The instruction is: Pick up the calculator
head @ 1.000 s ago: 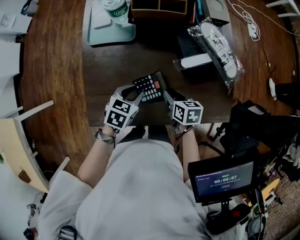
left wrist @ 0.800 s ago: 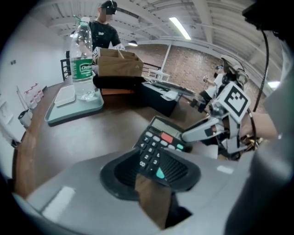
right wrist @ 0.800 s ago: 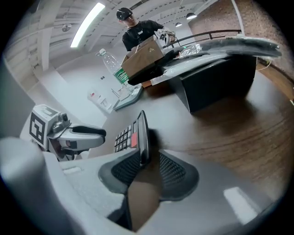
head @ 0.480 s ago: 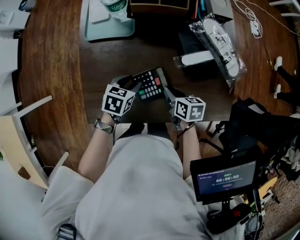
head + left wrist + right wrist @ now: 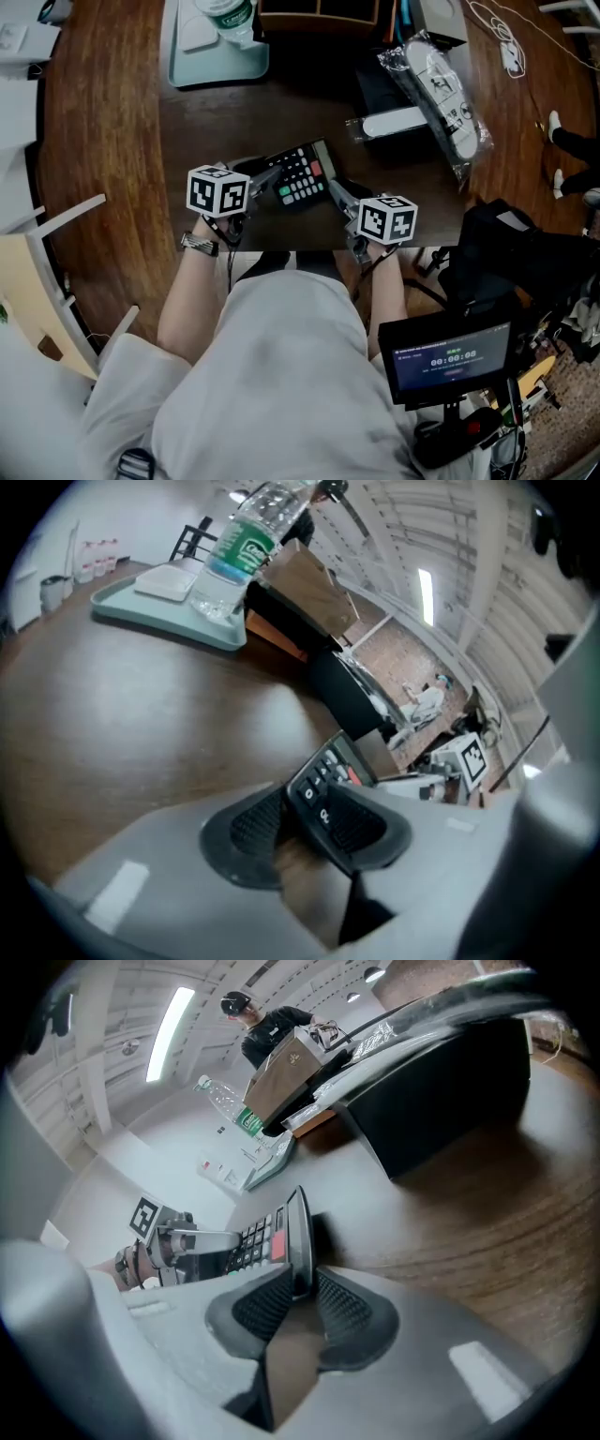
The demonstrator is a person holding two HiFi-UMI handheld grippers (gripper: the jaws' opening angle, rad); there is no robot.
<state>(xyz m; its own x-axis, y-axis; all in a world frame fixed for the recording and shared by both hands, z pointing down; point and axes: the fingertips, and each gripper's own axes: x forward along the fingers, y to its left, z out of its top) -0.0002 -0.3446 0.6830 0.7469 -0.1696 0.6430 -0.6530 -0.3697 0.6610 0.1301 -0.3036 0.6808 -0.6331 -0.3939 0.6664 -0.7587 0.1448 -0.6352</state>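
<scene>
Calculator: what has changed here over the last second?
The left gripper rolled and shifted up-left in the head view, and its jaws have just been closing around a corner of the calculator. The right gripper closed its jaws onto the opposite edge. Calculator and right gripper kept their places.

A pale short-sleeved shirt point(image 5: 272, 375) and a banded watch point(image 5: 199, 245) on the left wrist are what the person wears. The left gripper point(image 5: 275, 172) and right gripper point(image 5: 334, 189) are smooth grey shells. Each carries a white cube point(image 5: 217, 190) printed with black square markers and ends in dark ribbed pads point(image 5: 251, 825).
</scene>
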